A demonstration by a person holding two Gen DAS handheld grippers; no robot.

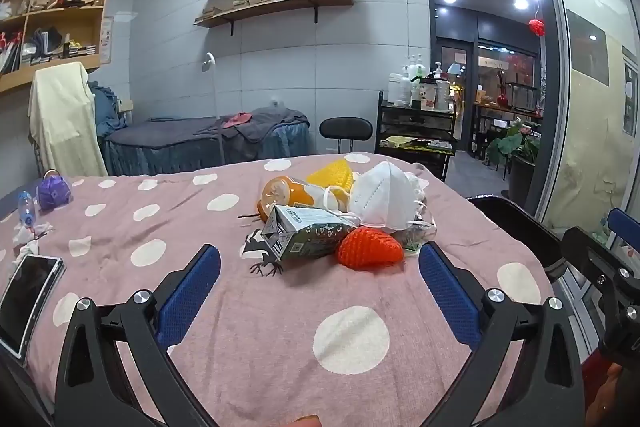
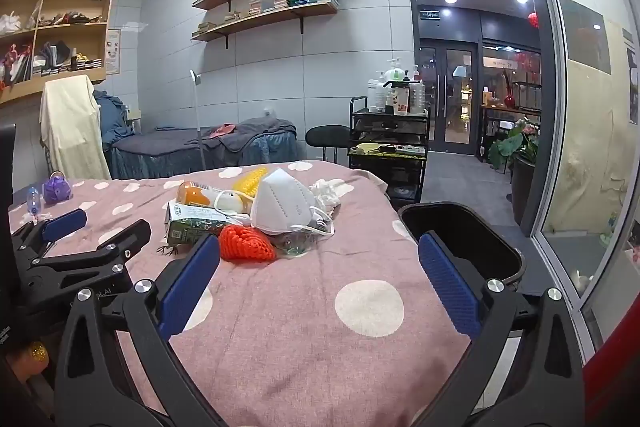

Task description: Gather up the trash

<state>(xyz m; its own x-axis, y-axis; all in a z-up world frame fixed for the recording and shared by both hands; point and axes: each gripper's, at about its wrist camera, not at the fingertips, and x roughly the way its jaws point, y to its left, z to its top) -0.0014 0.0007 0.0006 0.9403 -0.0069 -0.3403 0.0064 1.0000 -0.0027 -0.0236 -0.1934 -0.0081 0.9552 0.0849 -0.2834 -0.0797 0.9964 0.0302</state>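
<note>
Two grippers, mine, left gripper [image 1: 320, 283] and right gripper [image 2: 319, 277], jaws spread wide, grasping nothing. Far left on the bed [image 1: 248, 347]: purple mask [image 1: 54, 191], small bottle [image 1: 26, 207], crumpled tissue [image 1: 28, 241], phone [image 1: 32, 301]. Centre pile: carton [image 1: 306, 237], orange bottle [image 1: 282, 195], white mask [image 1: 382, 197], red knitted strawberry [image 1: 368, 249]. Right: black bin [image 2: 460, 239], contents unseen. Nothing evidently collected yet; clear wrapper under the pile indistinct.

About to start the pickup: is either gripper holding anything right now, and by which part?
Nothing is held. The left gripper and the right gripper both stand open and empty, short of the trash pile on the dotted bedspread.
</note>
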